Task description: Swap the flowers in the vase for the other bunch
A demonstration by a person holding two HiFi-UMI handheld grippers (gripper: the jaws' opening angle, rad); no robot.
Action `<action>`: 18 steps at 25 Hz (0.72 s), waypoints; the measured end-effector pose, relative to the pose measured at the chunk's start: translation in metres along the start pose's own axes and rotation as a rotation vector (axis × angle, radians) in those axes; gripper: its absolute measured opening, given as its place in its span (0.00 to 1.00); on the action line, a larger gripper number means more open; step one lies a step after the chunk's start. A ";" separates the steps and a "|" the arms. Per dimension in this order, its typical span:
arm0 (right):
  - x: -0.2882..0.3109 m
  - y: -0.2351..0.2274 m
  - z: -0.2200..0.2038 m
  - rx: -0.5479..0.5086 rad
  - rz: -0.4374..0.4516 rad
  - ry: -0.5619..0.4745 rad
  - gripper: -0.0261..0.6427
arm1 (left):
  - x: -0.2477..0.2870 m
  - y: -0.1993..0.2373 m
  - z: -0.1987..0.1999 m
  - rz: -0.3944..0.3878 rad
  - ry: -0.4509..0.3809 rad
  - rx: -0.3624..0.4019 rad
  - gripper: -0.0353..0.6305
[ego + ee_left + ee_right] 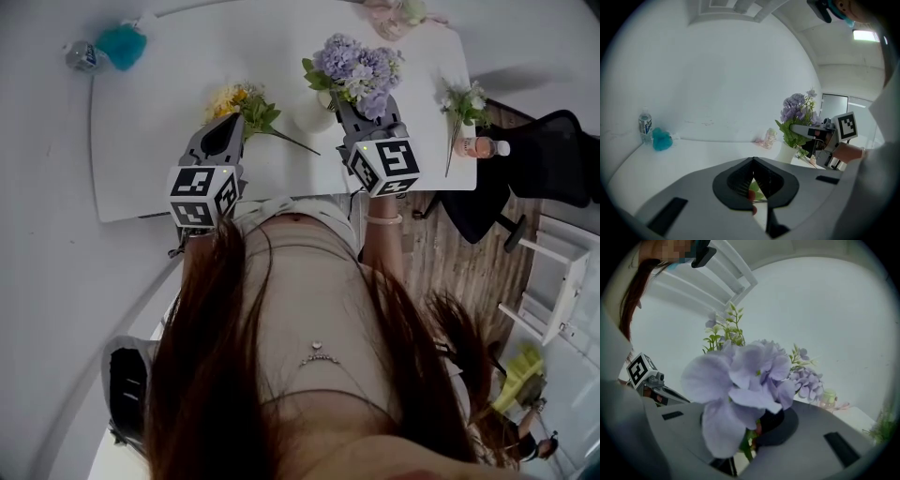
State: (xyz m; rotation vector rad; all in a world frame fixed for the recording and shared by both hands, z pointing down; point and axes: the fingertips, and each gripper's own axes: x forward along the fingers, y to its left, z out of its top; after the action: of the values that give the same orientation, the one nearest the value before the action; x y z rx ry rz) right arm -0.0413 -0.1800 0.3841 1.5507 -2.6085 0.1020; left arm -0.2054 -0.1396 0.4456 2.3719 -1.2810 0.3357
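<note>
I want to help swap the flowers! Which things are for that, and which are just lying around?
For the job: purple bunch, held by the right hand-held gripper; white vase; yellow bunch.
Just lying about: water bottle; teal fluffy thing; pink drink bottle.

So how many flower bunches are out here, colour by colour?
purple bunch: 1
yellow bunch: 1
white bunch: 1
Total: 3, leaving out the small pink thing at the far edge, too blurred to name.
</note>
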 end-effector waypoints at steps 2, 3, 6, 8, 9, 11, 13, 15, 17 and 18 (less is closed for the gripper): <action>-0.001 -0.001 -0.003 0.000 -0.003 0.011 0.16 | 0.001 -0.002 0.001 -0.004 0.004 0.001 0.06; -0.002 -0.002 -0.005 0.002 -0.005 0.015 0.16 | 0.002 -0.003 0.002 -0.007 0.006 0.002 0.06; -0.003 -0.003 -0.007 0.005 -0.010 0.021 0.16 | 0.004 -0.006 0.003 -0.015 0.010 0.005 0.06; -0.003 -0.002 -0.007 0.001 -0.016 0.026 0.16 | 0.003 -0.007 0.001 -0.018 0.013 0.006 0.06; -0.004 -0.002 -0.007 -0.003 -0.021 0.032 0.16 | 0.003 -0.007 0.001 -0.019 0.015 0.006 0.06; -0.004 -0.002 -0.007 -0.019 -0.029 0.049 0.18 | 0.003 -0.008 0.000 -0.023 0.017 0.008 0.06; -0.004 -0.001 -0.008 -0.041 -0.032 0.073 0.19 | 0.003 -0.008 0.001 -0.025 0.018 0.009 0.06; -0.003 -0.001 -0.009 -0.056 -0.032 0.094 0.22 | 0.004 -0.008 0.001 -0.026 0.018 0.008 0.06; -0.003 -0.001 -0.009 -0.062 -0.032 0.108 0.24 | 0.004 -0.008 0.002 -0.027 0.017 0.007 0.06; -0.004 -0.001 -0.009 -0.061 -0.031 0.115 0.24 | 0.004 -0.008 0.001 -0.027 0.018 0.007 0.06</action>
State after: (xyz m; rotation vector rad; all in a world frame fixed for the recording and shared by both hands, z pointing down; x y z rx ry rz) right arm -0.0385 -0.1761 0.3929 1.5173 -2.4757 0.1048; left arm -0.1966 -0.1390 0.4438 2.3842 -1.2412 0.3527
